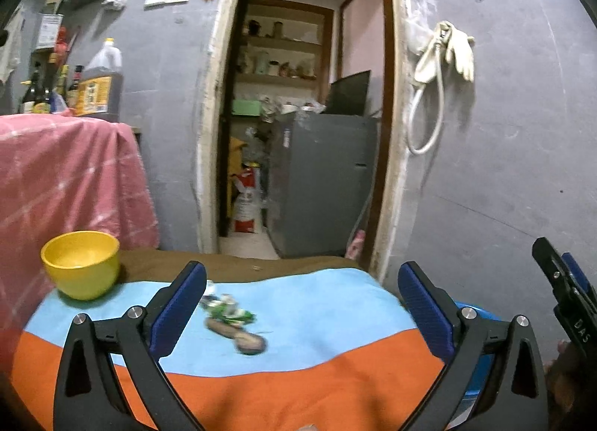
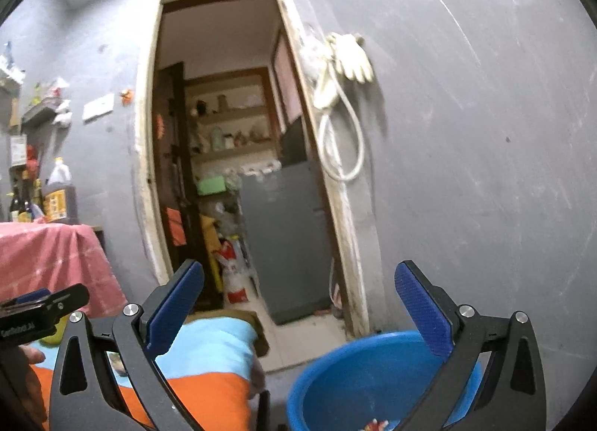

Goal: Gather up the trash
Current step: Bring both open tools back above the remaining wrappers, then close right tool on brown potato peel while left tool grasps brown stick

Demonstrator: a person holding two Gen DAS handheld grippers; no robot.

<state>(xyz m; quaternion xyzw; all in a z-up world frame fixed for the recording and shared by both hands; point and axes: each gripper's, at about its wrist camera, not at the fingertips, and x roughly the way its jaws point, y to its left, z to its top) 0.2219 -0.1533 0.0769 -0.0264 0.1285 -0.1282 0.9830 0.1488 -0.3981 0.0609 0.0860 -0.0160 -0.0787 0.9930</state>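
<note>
Scraps of trash (image 1: pixel 233 322), a green-and-white wrapper and brown peel-like pieces, lie on the blue band of a blue-and-orange cloth (image 1: pixel 306 375) over a table. My left gripper (image 1: pixel 302 304) hangs open above the cloth, nothing between its blue pads. In the right wrist view, a blue bucket (image 2: pixel 354 375) stands on the floor beside the table, with a few colourful scraps at its bottom. My right gripper (image 2: pixel 300 308) is open and empty above the bucket's near rim, pointing at the doorway. The right gripper's finger (image 1: pixel 567 293) shows at the left view's right edge.
A yellow bowl (image 1: pixel 82 263) sits at the cloth's far left corner. A pink-draped counter (image 1: pixel 67 177) with bottles stands to the left. Ahead, a doorway (image 1: pixel 298 114) opens onto a grey fridge and shelves. Gloves and a hose (image 1: pixel 444 69) hang on the grey wall.
</note>
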